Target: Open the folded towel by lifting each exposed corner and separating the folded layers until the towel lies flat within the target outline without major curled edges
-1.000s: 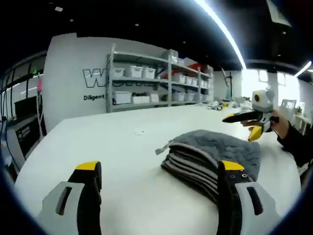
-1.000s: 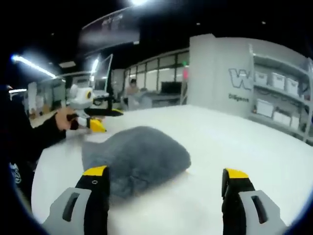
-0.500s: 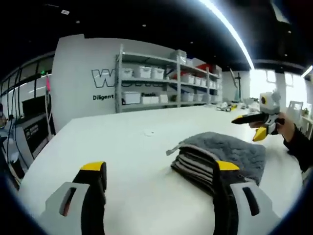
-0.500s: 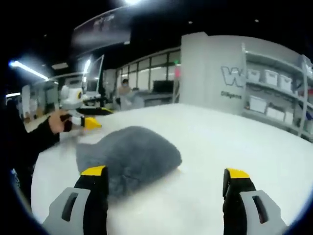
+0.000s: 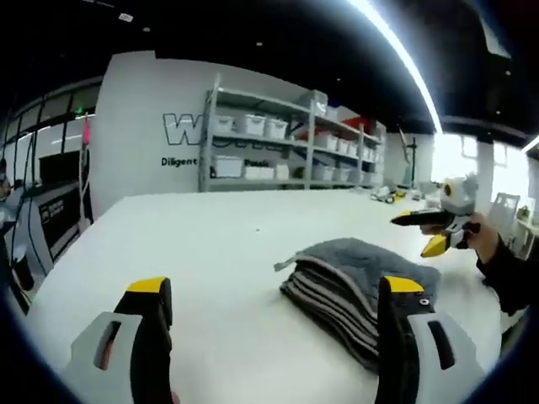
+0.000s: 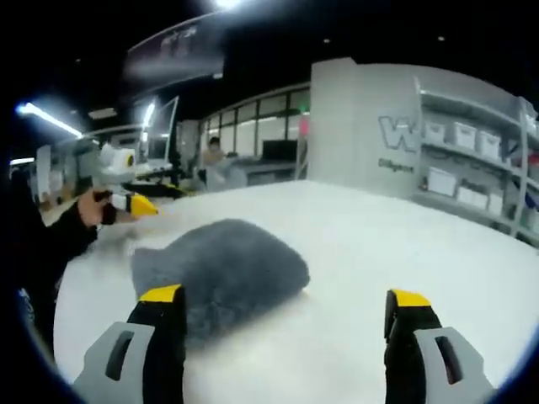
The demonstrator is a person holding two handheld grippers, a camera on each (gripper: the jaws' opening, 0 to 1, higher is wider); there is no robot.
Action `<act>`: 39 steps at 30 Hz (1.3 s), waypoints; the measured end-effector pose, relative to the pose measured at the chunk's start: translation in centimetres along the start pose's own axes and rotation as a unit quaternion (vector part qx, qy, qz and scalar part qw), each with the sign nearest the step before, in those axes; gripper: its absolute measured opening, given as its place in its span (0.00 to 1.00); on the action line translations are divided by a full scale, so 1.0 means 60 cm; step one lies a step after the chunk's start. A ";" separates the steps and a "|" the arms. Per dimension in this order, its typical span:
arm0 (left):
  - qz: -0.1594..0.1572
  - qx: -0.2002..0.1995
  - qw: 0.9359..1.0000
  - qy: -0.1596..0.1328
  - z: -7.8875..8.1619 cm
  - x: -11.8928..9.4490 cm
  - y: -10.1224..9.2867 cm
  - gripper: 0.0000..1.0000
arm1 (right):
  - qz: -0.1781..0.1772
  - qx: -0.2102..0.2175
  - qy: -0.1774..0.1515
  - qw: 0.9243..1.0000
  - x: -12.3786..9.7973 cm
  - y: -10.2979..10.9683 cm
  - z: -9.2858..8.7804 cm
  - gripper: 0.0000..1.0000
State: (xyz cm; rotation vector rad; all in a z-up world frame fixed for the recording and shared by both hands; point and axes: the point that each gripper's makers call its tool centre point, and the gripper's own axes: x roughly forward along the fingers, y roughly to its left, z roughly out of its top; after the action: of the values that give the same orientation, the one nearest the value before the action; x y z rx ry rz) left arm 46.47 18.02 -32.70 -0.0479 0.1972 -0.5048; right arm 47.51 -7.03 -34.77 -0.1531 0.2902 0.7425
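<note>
Lying folded, towel (image 5: 358, 282) edges toward left gripper (image 5: 278, 299); both grippers' jaws spread.

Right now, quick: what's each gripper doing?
Left gripper: open, holding nothing, short of the folded towel.
Right gripper: open, holding nothing, towel ahead.

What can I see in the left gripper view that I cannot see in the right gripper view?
The left gripper view shows the towel from its layered side: stacked folds and a small corner sticking out toward the shelves. It also shows the right gripper beyond the towel, jaws apart. The right gripper view shows the towel's smooth rounded back, the left gripper in a hand, and glass-walled rooms behind. Both show the white table, one grey towel, and their own jaws open and empty.
</note>
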 end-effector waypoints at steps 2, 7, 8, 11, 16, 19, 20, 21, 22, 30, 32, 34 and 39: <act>-0.004 -0.001 1.000 -0.006 0.004 -0.008 -0.013 1.00 | -0.002 -0.001 -0.004 1.000 -0.007 0.001 0.009 0.98; -0.019 -0.010 1.000 -0.010 0.015 -0.028 -0.047 1.00 | -0.007 -0.006 -0.019 1.000 -0.025 0.001 0.034 0.97; -0.020 -0.010 1.000 -0.011 0.017 -0.031 -0.050 1.00 | -0.008 -0.007 -0.021 1.000 -0.028 0.000 0.037 0.97; -0.021 -0.004 1.000 -0.018 0.032 -0.045 -0.064 1.00 | -0.022 -0.007 -0.021 1.000 -0.037 -0.007 0.045 0.99; -0.021 0.006 1.000 -0.013 0.045 -0.056 -0.065 1.00 | -0.030 -0.012 -0.027 0.999 -0.053 -0.006 0.057 0.99; -0.023 0.010 1.000 -0.012 0.049 -0.061 -0.069 1.00 | -0.031 -0.018 -0.027 0.999 -0.061 -0.002 0.060 0.99; -0.024 0.011 1.000 -0.012 0.049 -0.062 -0.070 1.00 | -0.033 -0.019 -0.027 0.999 -0.065 -0.001 0.062 0.99; -0.025 0.012 1.000 -0.011 0.050 -0.064 -0.072 1.00 | -0.035 -0.019 -0.028 0.999 -0.068 -0.001 0.063 0.99; -0.027 0.013 0.999 -0.011 0.051 -0.064 -0.074 1.00 | -0.039 -0.021 -0.028 0.999 -0.072 -0.002 0.065 0.99; -0.024 0.028 0.999 -0.010 0.075 -0.068 -0.037 1.00 | -0.058 -0.018 -0.051 0.997 -0.115 -0.004 0.085 0.99; -0.031 0.034 0.999 -0.006 0.078 -0.068 -0.043 1.00 | -0.056 -0.014 -0.056 0.997 -0.125 -0.002 0.088 0.99; -0.036 0.035 0.999 -0.007 0.083 -0.069 -0.050 1.00 | -0.058 -0.014 -0.060 0.996 -0.135 0.000 0.092 0.99; -0.036 0.028 0.999 -0.017 0.097 -0.080 -0.057 1.00 | -0.069 -0.021 -0.067 0.995 -0.161 -0.004 0.101 0.99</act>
State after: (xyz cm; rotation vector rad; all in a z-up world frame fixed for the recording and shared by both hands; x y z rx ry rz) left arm 41.90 17.34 -25.85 -0.0086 0.1478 -0.5800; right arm 42.17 -11.99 -25.97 -0.1614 0.1346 0.6192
